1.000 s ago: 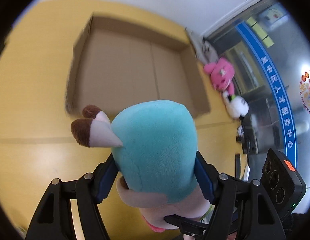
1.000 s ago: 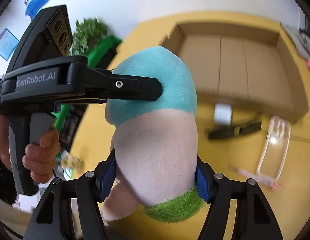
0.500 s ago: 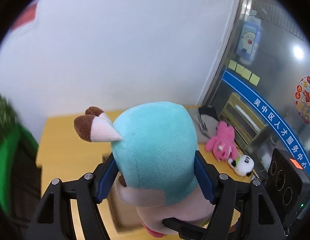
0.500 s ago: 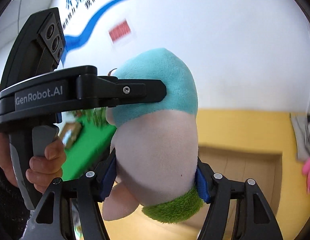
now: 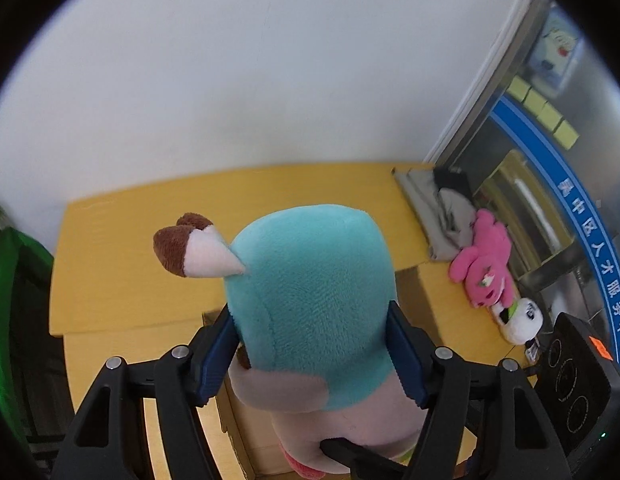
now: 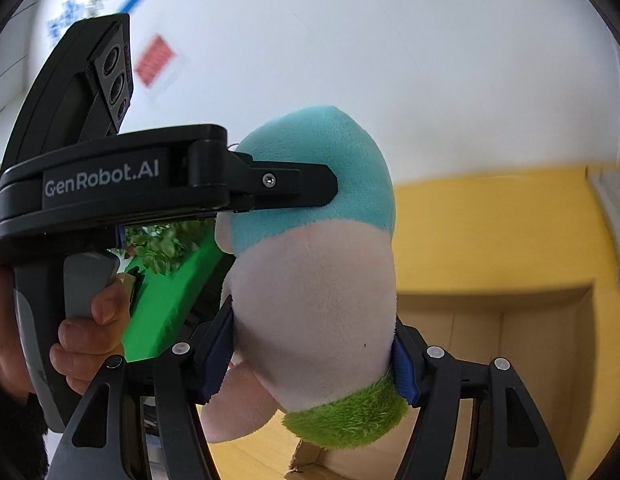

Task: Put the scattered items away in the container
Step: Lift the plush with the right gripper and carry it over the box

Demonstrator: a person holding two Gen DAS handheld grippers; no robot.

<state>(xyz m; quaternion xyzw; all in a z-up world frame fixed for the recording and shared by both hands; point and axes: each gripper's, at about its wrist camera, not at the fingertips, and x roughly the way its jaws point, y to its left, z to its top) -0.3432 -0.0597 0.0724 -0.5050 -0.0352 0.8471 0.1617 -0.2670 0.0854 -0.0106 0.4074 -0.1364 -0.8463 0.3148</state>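
Both grippers are shut on one plush toy [image 5: 313, 304], teal on top, pale pink below with a green fuzzy patch [image 6: 345, 420] and brown-tipped ears [image 5: 190, 252]. My left gripper [image 5: 310, 348] squeezes its teal head. My right gripper [image 6: 313, 360] squeezes its pink body [image 6: 313, 312]; the left gripper's body [image 6: 110, 184] shows at the left of that view. The toy is held up high. The open cardboard box [image 6: 509, 320] lies below and beyond it on the yellow table [image 5: 130, 260].
A pink plush [image 5: 485, 264] and a white panda plush [image 5: 521, 320] lie at the table's right edge beside grey folded cloth [image 5: 437, 212]. A white wall stands behind. A green surface with a plant [image 6: 166, 280] is to the left.
Both grippers lifted the plush toy and tilted upward. The box dropped low in view, and the wall now fills the upper part of both views.
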